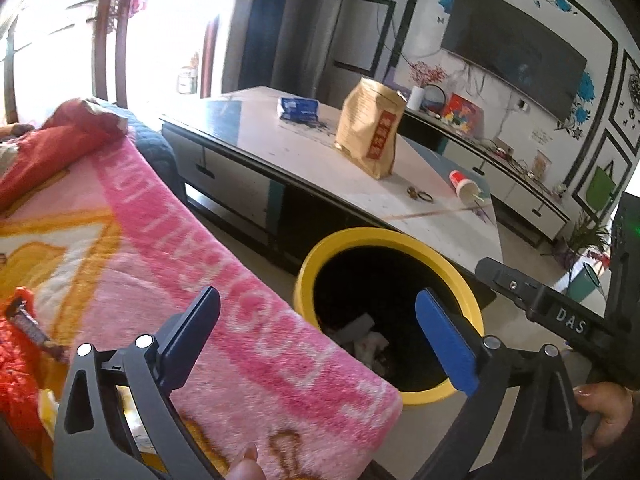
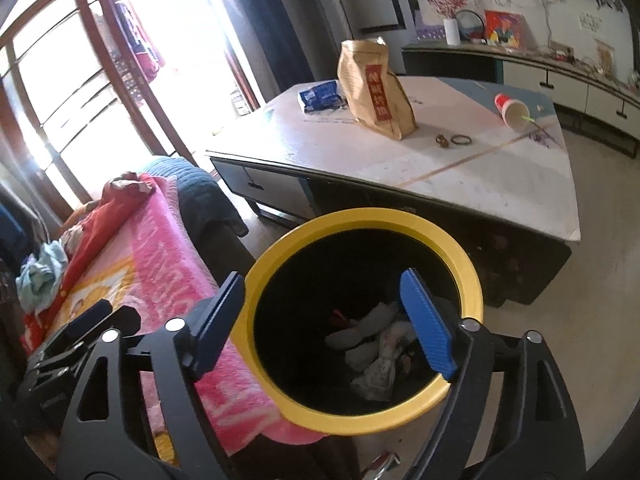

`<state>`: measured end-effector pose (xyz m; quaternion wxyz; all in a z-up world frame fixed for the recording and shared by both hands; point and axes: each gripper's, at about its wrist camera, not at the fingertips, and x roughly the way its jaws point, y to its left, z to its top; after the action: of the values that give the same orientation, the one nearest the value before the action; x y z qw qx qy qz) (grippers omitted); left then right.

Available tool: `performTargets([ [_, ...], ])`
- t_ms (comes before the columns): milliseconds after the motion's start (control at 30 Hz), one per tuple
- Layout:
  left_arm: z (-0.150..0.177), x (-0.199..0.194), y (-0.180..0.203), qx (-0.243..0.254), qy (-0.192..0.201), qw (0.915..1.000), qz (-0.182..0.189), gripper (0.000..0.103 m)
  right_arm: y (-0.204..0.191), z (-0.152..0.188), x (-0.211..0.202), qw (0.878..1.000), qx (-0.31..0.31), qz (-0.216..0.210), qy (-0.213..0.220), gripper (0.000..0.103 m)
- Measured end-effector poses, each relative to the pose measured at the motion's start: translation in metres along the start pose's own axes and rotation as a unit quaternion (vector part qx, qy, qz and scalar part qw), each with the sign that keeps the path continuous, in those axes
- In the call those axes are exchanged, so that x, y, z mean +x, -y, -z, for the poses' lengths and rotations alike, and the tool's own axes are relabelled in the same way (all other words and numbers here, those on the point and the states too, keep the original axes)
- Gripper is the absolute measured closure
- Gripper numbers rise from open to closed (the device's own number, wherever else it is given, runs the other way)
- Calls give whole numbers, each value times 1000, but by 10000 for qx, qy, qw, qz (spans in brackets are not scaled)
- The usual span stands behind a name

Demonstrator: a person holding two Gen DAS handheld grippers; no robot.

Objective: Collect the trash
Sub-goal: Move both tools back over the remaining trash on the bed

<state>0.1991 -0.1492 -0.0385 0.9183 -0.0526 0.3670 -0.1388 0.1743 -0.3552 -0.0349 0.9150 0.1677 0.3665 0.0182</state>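
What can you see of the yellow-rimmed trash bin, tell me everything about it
The trash bin is round, with a broad, smooth yellow rim that looks like plastic and a black inside. It stands upright and open on the pale floor, between the pink blanket and the low table. Crumpled white and grey paper trash plus a small red scrap lie at its bottom; it is far from full. The blanket's edge presses against its left side. The right gripper hovers open above its mouth.

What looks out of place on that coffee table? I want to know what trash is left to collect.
The red-and-white paper cup lies tipped on its side near the coffee table's far corner, a green straw poking out. The brown paper bag stands with its top torn open. Both grippers, left and right, are open and hold nothing.
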Motion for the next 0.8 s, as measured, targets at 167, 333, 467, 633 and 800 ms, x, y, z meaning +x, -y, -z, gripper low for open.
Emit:
performTargets([
  [167,0,-14,-12,-122,105,9998,-118,7,-16,1,-6,9997,-232,-13,102,24],
  [333,0,-25,-22,-240,184,9994,-194,7,-29,3,-11,9991,-387,-26,170,21],
  [467,2,-35,-29,-286,264,9989,-264,7,-40,5,-13,9985,-525,-77,151,21],
  [633,5,-50,-39,-341,396,9978,-400,7,-55,9,-17,9972,-705,-171,158,21],
  [800,8,-66,-54,-431,508,9962,-552,7,-73,15,-22,9951,-916,-315,177,21],
])
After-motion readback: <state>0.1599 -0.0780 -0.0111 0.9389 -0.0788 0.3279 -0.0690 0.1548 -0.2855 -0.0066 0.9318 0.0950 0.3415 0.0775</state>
